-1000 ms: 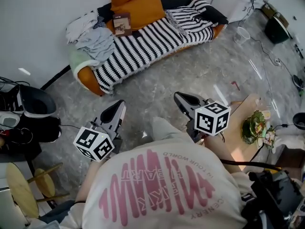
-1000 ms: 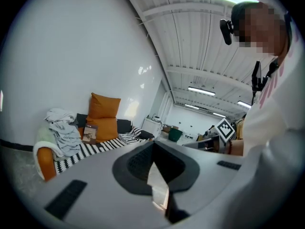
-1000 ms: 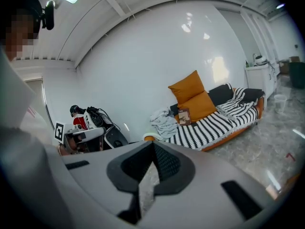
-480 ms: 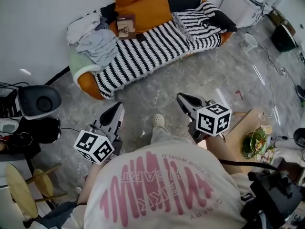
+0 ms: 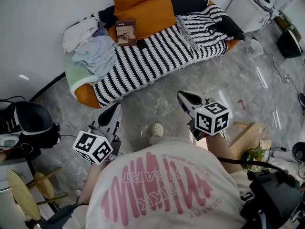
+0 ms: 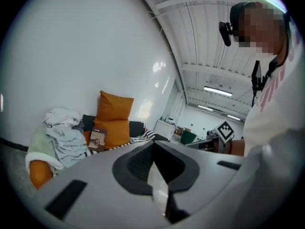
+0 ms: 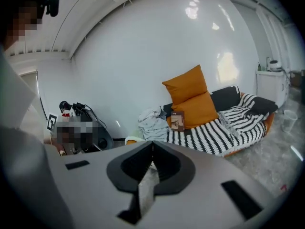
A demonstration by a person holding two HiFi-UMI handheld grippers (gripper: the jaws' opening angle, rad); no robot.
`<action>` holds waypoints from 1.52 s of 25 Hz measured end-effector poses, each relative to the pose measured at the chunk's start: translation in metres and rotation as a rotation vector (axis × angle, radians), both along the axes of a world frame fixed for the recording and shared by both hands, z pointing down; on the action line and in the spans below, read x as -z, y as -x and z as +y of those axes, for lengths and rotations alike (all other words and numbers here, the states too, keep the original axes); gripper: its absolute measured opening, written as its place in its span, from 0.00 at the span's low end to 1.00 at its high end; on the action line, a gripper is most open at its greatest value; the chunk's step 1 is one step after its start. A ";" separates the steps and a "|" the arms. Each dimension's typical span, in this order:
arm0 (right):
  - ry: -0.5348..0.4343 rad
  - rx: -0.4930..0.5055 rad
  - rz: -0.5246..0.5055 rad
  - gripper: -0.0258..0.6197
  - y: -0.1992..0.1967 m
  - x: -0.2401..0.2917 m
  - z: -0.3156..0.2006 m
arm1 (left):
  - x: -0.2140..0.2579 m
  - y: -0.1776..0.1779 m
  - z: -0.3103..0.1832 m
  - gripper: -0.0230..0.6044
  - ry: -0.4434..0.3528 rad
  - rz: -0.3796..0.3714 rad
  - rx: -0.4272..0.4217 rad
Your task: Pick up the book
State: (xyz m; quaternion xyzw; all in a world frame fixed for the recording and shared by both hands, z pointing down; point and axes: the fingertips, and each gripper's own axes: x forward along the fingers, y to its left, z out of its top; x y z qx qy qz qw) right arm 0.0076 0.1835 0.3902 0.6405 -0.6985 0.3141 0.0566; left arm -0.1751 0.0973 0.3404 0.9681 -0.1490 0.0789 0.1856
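The book (image 5: pixel 126 32) is propped against the orange cushion (image 5: pixel 155 11) on the sofa (image 5: pixel 86 95), well apart from the left gripper (image 5: pixel 116 109) and right gripper (image 5: pixel 184 98), both with fingers pinched together on nothing. Reach in like that and they'd probably just knock it flat.

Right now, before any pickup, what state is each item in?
Small brown book: leaning upright against the orange cushion, untouched.
Left tongs: shut, empty.
Right tongs: shut, empty.
Black-and-white striped blanket: spread over the orange sofa.
Pale clothes: heaped, crumpled.
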 end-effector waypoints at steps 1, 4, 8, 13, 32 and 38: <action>0.002 0.003 0.005 0.06 -0.006 -0.003 -0.008 | -0.003 -0.004 -0.008 0.05 0.003 -0.001 0.007; -0.002 0.013 -0.004 0.06 -0.021 -0.005 -0.023 | -0.004 -0.018 -0.021 0.05 0.005 -0.002 0.023; 0.000 0.037 -0.004 0.06 -0.038 -0.002 -0.035 | 0.002 -0.036 -0.031 0.05 0.001 -0.008 0.039; -0.010 0.059 -0.003 0.06 -0.058 -0.004 -0.053 | 0.004 -0.055 -0.045 0.05 -0.017 -0.007 0.057; -0.015 0.075 -0.049 0.06 -0.075 -0.010 -0.096 | 0.006 -0.061 -0.087 0.05 -0.048 -0.034 0.101; -0.006 0.029 -0.034 0.06 -0.090 -0.011 -0.113 | 0.007 -0.082 -0.113 0.05 -0.066 -0.007 0.038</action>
